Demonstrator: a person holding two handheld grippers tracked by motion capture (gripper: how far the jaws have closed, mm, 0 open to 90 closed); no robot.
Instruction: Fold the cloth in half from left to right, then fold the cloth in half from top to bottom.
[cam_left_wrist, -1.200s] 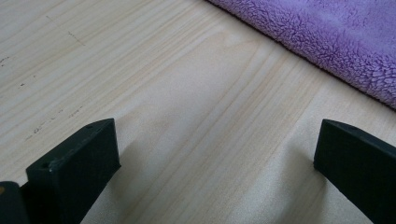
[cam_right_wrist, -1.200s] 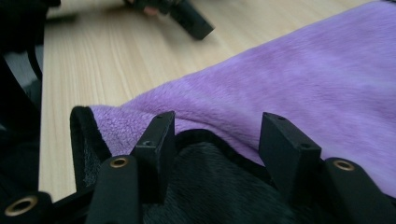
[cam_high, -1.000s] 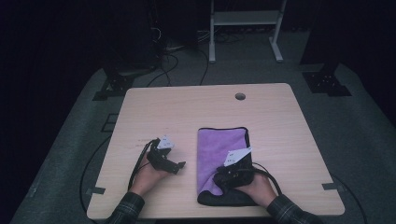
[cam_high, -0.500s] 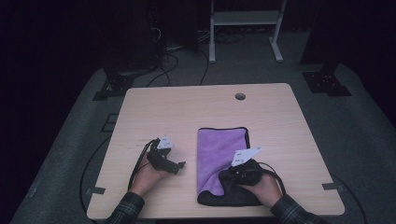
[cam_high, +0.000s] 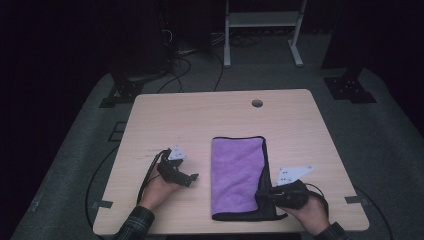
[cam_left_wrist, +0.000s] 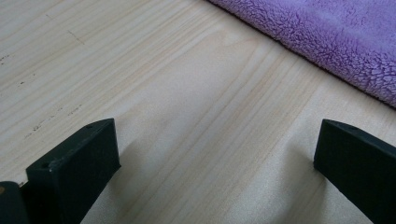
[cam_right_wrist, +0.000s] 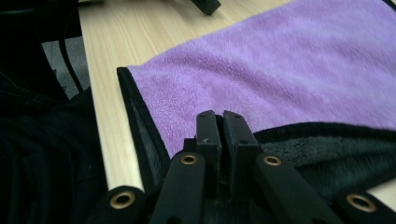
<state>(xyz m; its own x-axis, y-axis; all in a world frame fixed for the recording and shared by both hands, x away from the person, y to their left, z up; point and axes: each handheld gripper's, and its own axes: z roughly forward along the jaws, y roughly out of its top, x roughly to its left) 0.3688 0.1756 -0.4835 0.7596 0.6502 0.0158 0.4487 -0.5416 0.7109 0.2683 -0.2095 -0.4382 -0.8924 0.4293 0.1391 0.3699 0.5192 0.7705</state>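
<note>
Right gripper (cam_right_wrist: 218, 122) first: its jaws have just been closing and now sit clenched on the towel (cam_high: 237, 172), pinching the black-trimmed edge at the near right corner, where the dark underside is peeled up and showing. From above, that right gripper (cam_high: 263, 194) is at the towel's lower right, the hand behind it close to the worktop's (cam_high: 210, 116) near edge. A second ago it sat further over the purple cloth; it has since drawn out toward the right, taking the corner along, and the black fold there is new.

Left gripper (cam_high: 191, 178) now: jaws wide apart, released, nothing between them but bare wood, resting just beside the towel's left edge without touching it. It has not shifted since the earlier frame.

The towel lies folded, a long purple strip right of centre, its long axis running from the near edge away toward the far side, where a small round hole (cam_high: 257, 103) sits in the worktop. Plenty of open wood to the left and beyond the towel; less on the right.
</note>
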